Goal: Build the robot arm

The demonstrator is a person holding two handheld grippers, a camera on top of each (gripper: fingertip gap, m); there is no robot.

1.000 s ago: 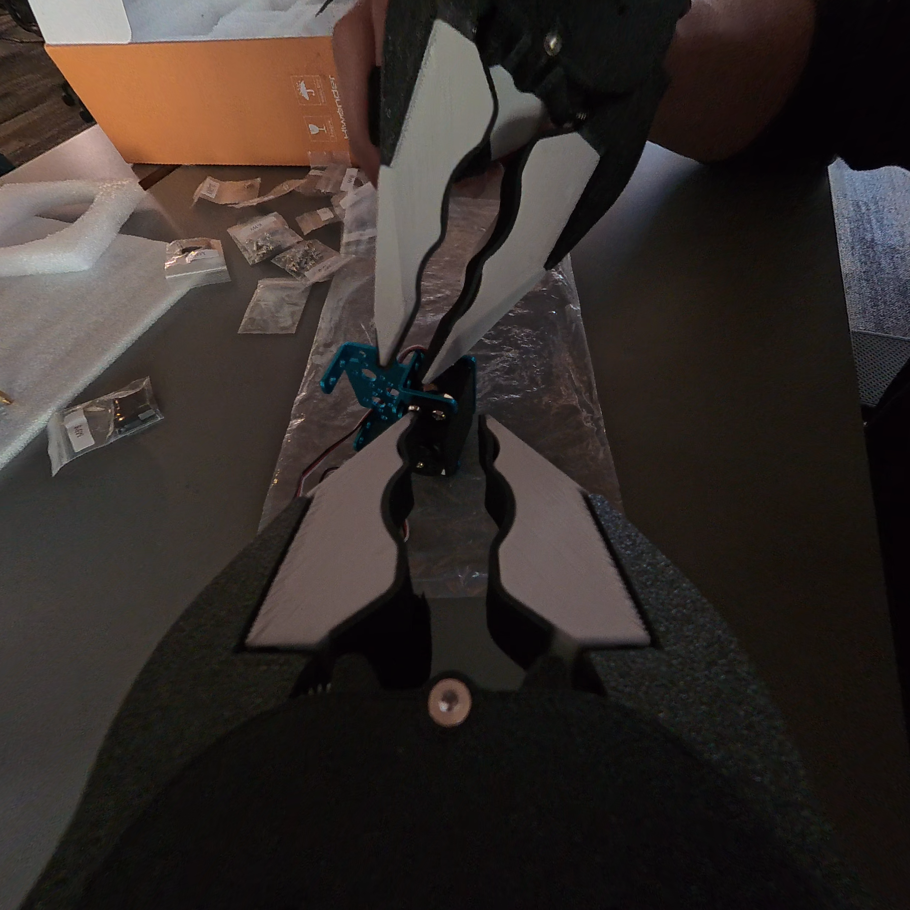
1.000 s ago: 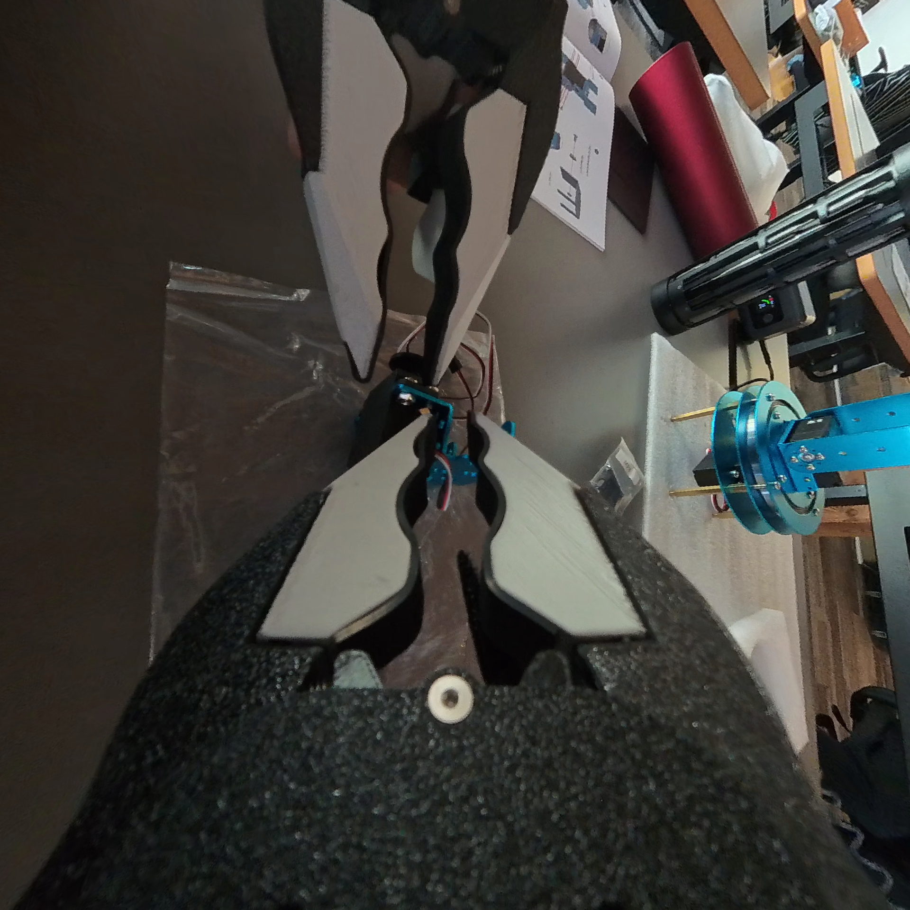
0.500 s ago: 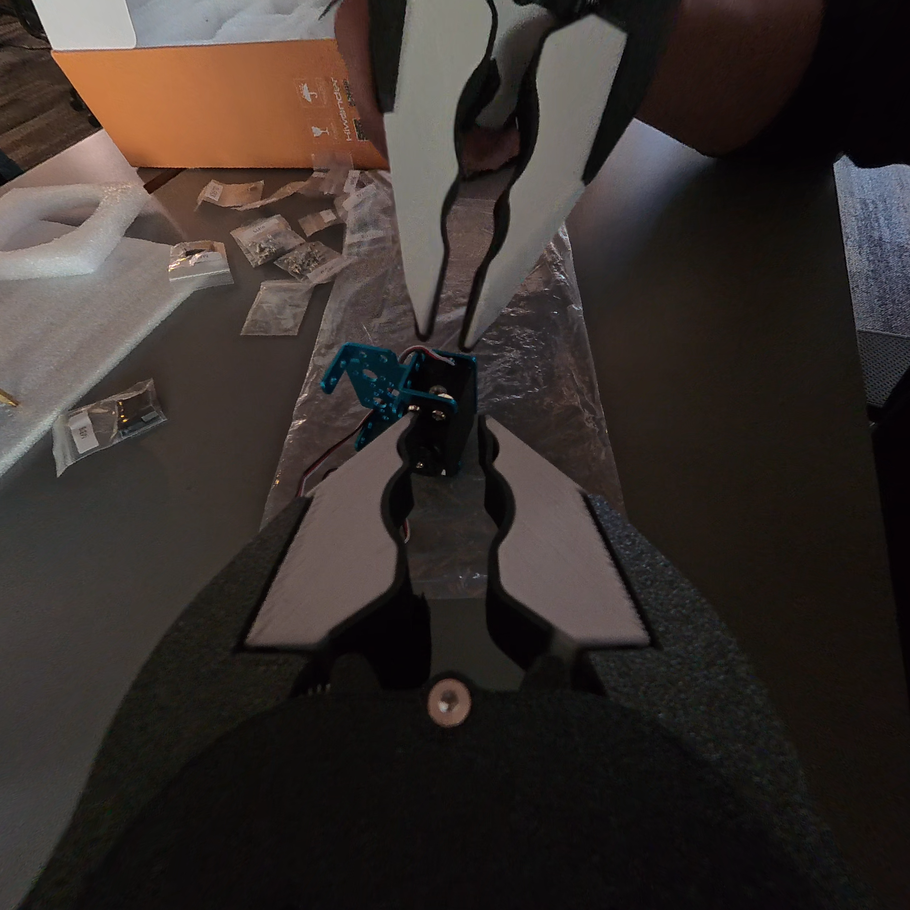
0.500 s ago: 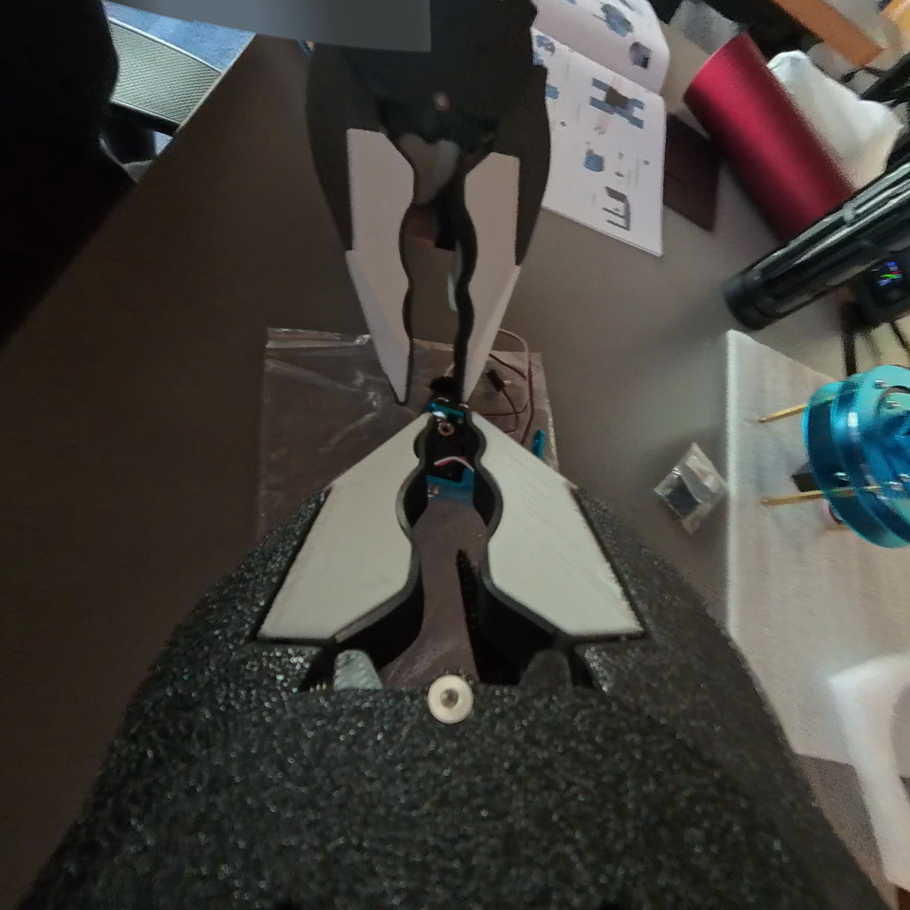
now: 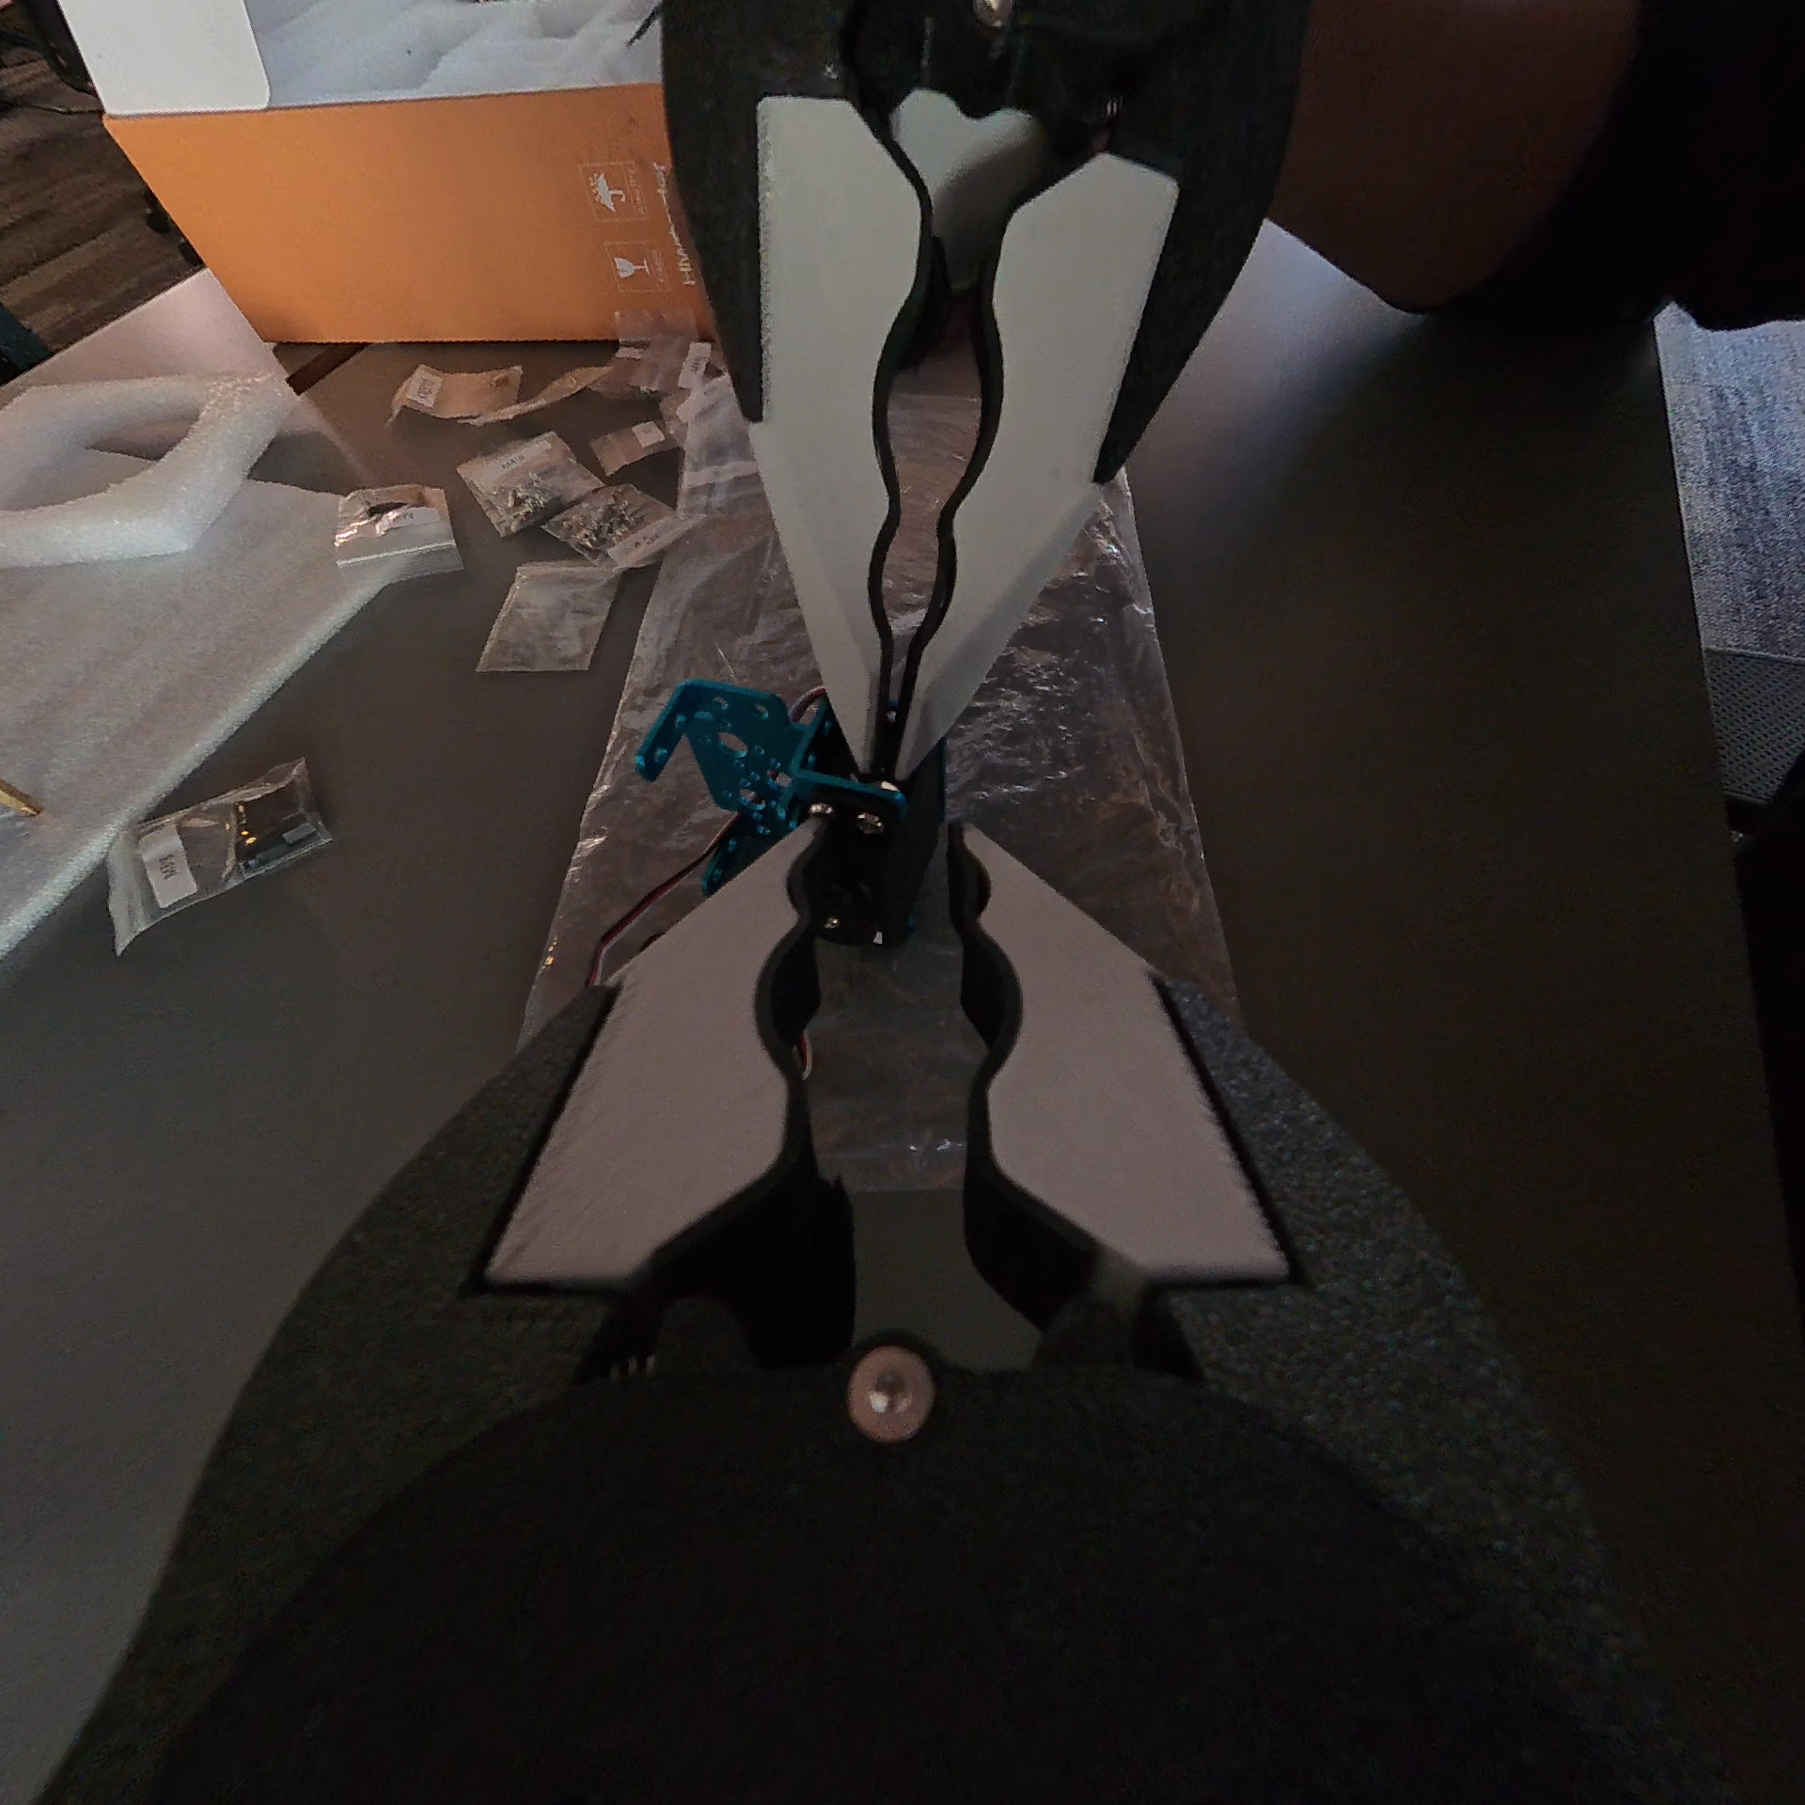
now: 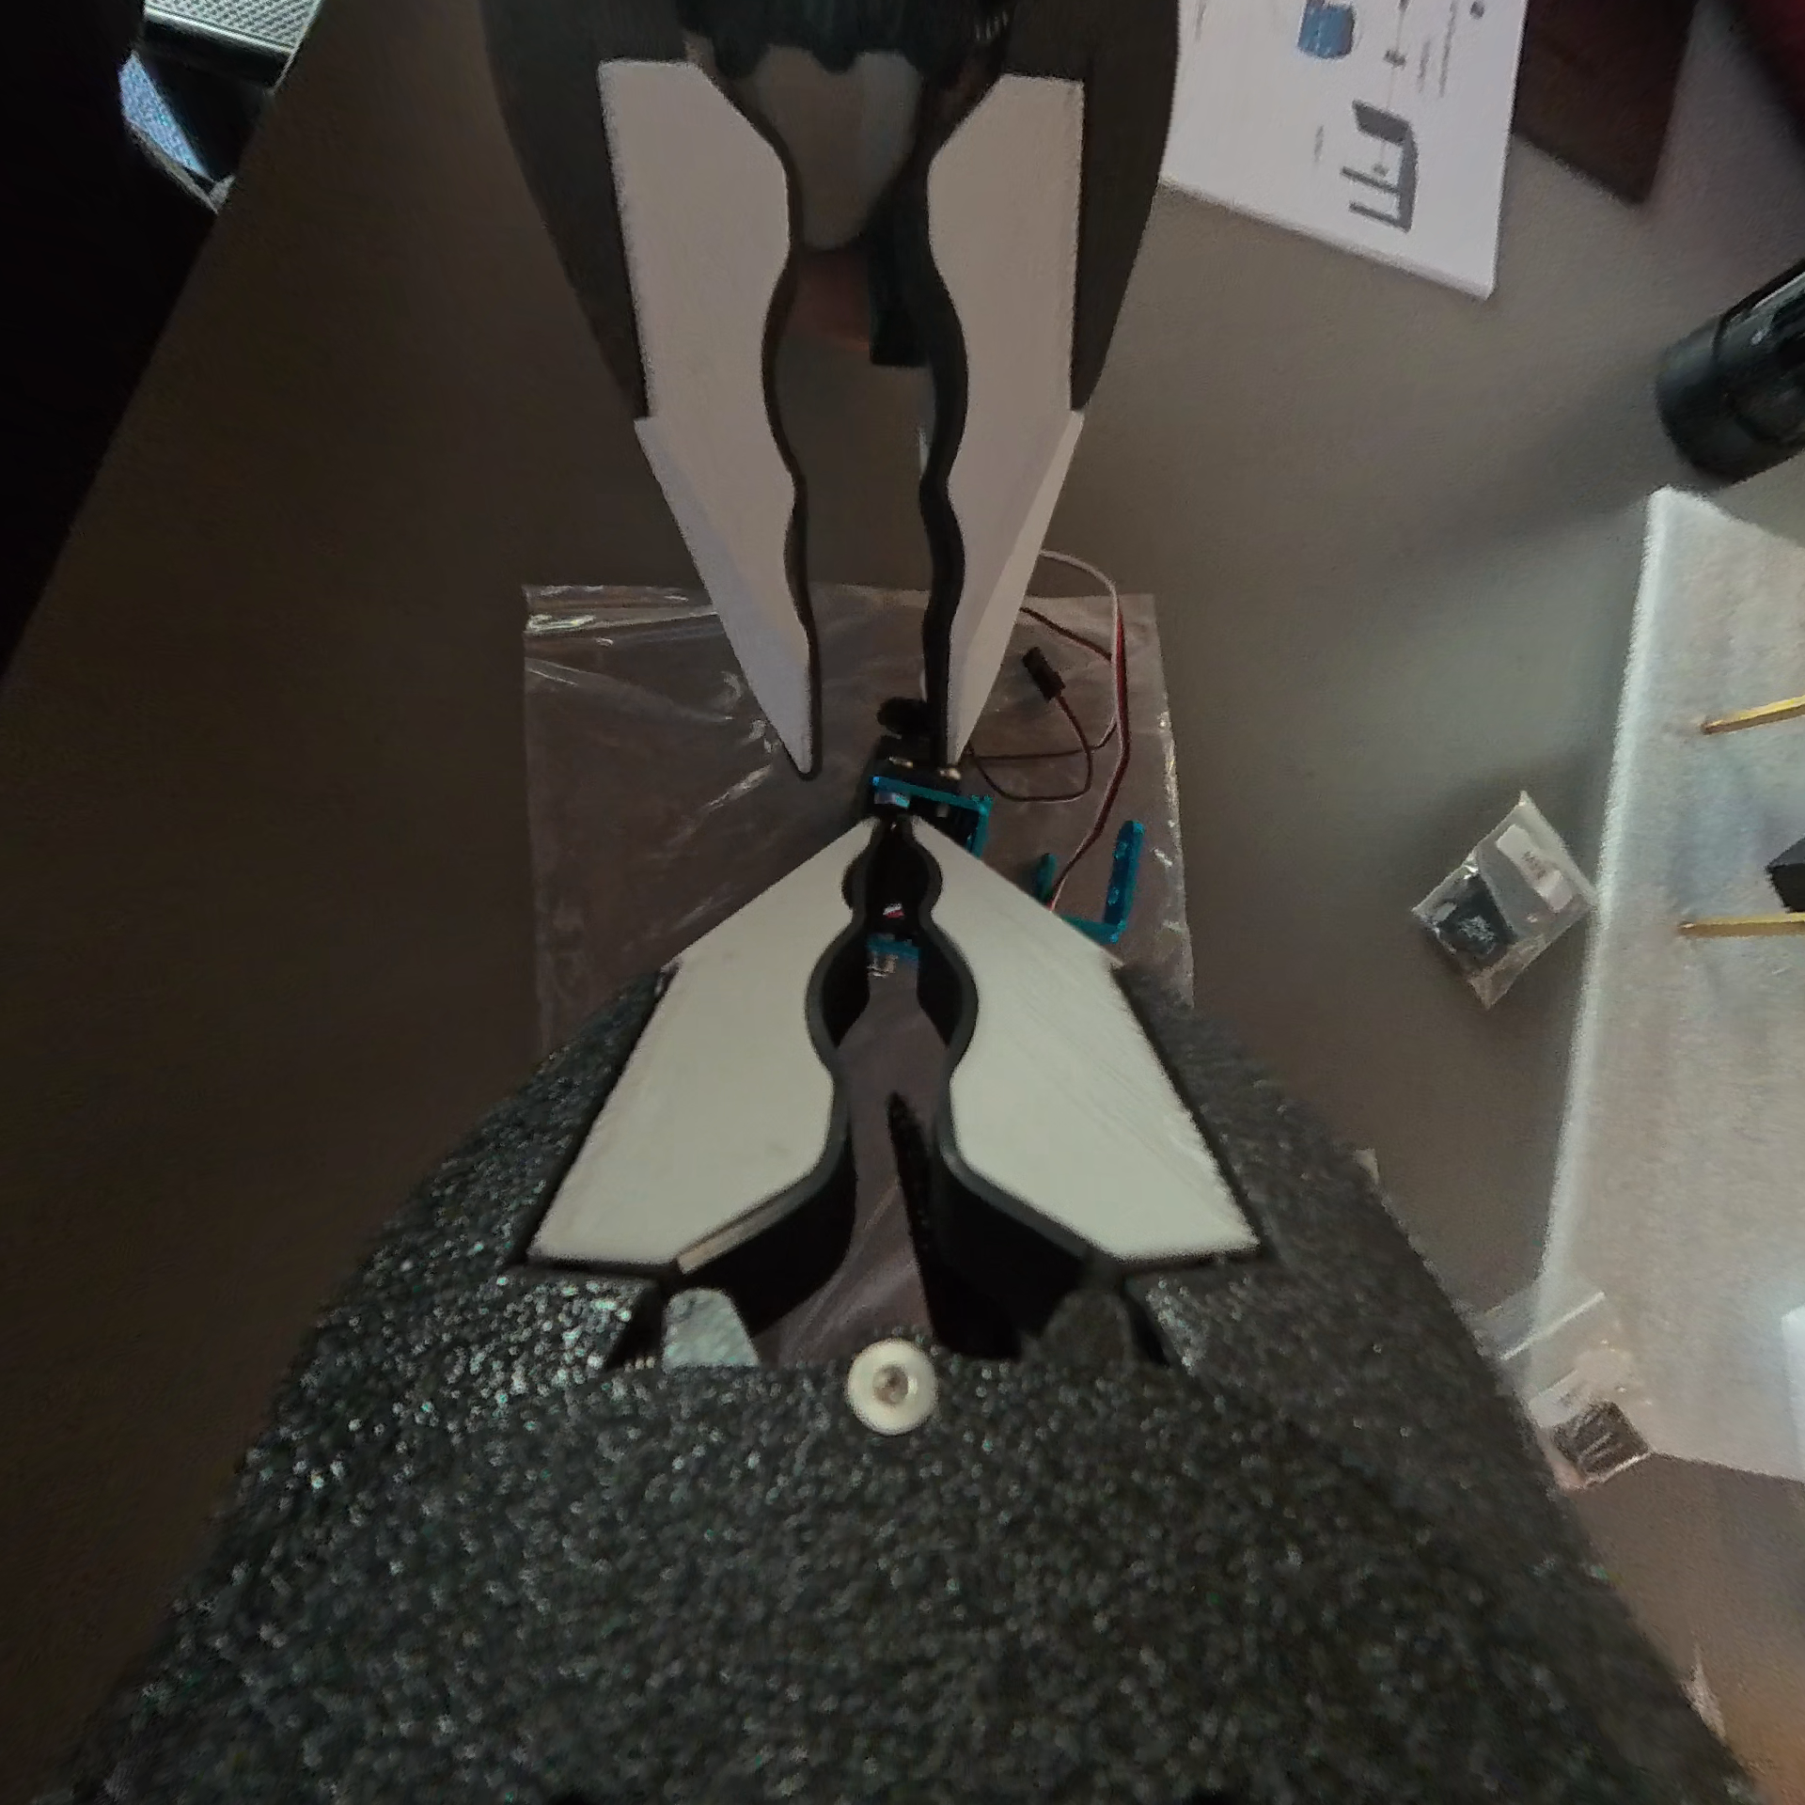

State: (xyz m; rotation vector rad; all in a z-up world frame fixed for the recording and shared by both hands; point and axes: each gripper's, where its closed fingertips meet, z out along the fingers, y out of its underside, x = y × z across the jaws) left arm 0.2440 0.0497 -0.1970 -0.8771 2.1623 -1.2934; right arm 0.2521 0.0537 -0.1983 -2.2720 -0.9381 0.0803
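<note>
Pinching the servo [image 5: 869, 869], both hand-held grippers meet mid-sheet [image 5: 1065, 781], table edges far

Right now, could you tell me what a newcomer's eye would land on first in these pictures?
Two grippers meet tip to tip over a small blue bracket with a black servo on a clear plastic bag at mid-table. The right gripper pinches the assembly's top, while the left gripper flanks its black body. Behind to the left, an orange box stands beyond scattered small parts bags.
</note>
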